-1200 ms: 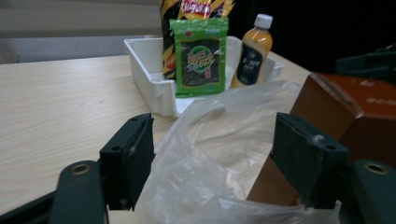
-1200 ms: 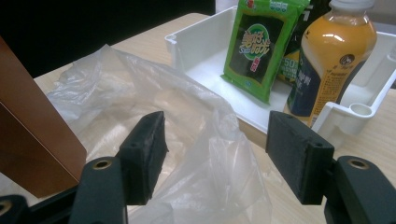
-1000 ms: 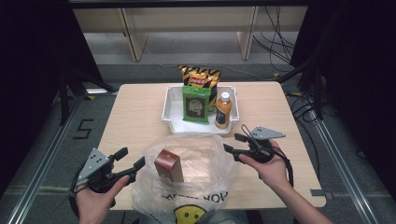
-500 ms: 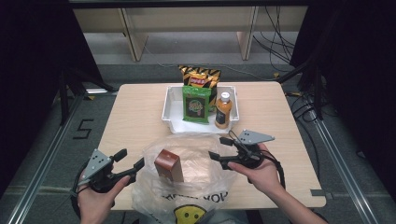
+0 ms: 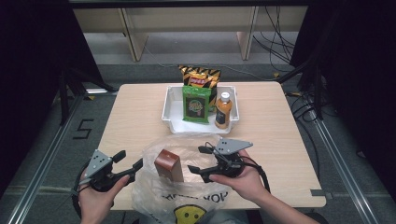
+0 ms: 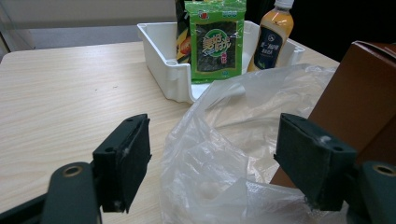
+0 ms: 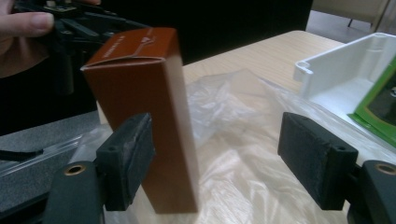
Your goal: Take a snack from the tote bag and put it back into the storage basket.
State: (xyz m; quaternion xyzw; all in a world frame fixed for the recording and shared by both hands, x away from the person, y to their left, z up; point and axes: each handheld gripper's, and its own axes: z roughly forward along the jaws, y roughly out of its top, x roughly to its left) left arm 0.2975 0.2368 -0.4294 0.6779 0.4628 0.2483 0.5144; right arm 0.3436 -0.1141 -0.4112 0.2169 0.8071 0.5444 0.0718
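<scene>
Standing upright on the crumpled clear plastic bag (image 5: 187, 186) at the near edge of the table (image 5: 289, 140), the brown box (image 5: 168, 165) looks ready to topple. It is tall and narrow on soft film, so a nudge from one pad before the other closes could tip it over, or drag the bag with it off the near edge.

Both claws are spread wide and hold nothing. The right claw (image 5: 198, 161) comes at the box from the right side; in the right gripper view one pad (image 7: 130, 158) sits just in front of the box's face, and I cannot tell whether it touches, while the other pad stands well apart over the bag. The left claw (image 5: 128, 163) waits just beside the bag's left rim; in its own view the bag's edge lies between the pads and the box is at the far pad.

Farther back, toward the middle of the table, a white tray (image 5: 170, 109) holds a green snack packet (image 5: 196, 105) and an orange bottle (image 5: 223, 111), with a chip bag (image 5: 200, 77) standing at the tray's far end.
</scene>
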